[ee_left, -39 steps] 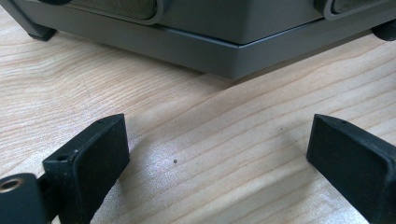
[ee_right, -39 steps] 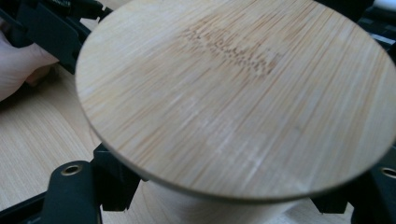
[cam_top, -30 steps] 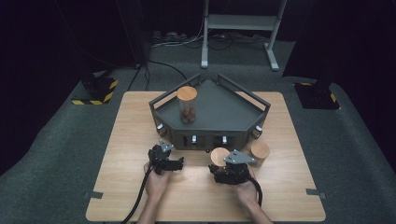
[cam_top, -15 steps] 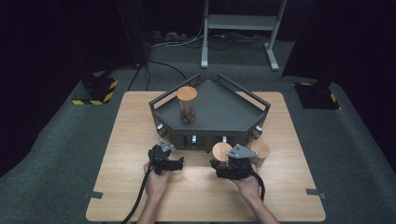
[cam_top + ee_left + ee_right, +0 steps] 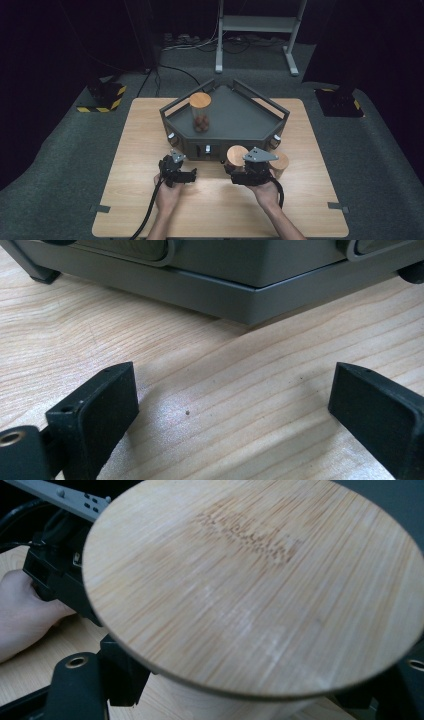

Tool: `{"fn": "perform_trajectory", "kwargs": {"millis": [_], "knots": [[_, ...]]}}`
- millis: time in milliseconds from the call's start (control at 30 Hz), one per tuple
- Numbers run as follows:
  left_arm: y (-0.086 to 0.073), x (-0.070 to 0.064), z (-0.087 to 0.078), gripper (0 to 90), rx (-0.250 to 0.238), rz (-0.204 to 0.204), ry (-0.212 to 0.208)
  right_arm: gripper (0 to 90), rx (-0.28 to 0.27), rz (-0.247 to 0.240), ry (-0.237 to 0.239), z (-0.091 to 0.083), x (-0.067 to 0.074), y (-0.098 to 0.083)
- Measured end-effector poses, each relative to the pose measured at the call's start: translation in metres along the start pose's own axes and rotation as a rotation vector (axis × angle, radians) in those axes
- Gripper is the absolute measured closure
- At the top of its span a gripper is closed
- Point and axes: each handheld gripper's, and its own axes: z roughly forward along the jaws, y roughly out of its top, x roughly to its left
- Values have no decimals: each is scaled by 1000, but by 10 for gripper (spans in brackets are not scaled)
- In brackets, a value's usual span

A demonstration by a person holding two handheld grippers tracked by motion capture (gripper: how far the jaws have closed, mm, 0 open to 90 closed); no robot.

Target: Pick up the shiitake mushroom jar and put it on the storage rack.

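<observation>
My right gripper (image 5: 240, 167) is shut on a clear jar with a round bamboo lid (image 5: 237, 152), held just above the table in front of the grey tray (image 5: 235, 120). In the right gripper view the lid (image 5: 250, 580) is close up, with a black jaw on each side of the jar's body under it. My left gripper (image 5: 176, 161) rests on the table left of it, open, and nothing lies between its jaws (image 5: 235, 405). A second lidded jar (image 5: 200, 102) with brown pieces inside stands in the tray's left part. A third lidded jar (image 5: 279, 163) stands on the table, right of the held one.
The wooden table (image 5: 140, 130) has bare board left of the tray and along its near edge. The tray's front wall (image 5: 215, 285) is just ahead of the left gripper. Dark floor, cables and a metal stand (image 5: 255, 22) lie beyond the table.
The right gripper has risen with the jar in it and drawn a little away from the third jar. The left gripper has stayed where it was.
</observation>
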Motion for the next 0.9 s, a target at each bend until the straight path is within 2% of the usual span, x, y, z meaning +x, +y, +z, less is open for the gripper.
{"fn": "perform_trajectory", "kwargs": {"millis": [633, 900], "knots": [[0, 0, 0, 54, 1, 2, -1, 256, -24, 32, 8, -4, -7, 26], [0, 0, 0, 54, 2, 2, -1, 256, -29, 27, 3, -4, -8, 38]]}}
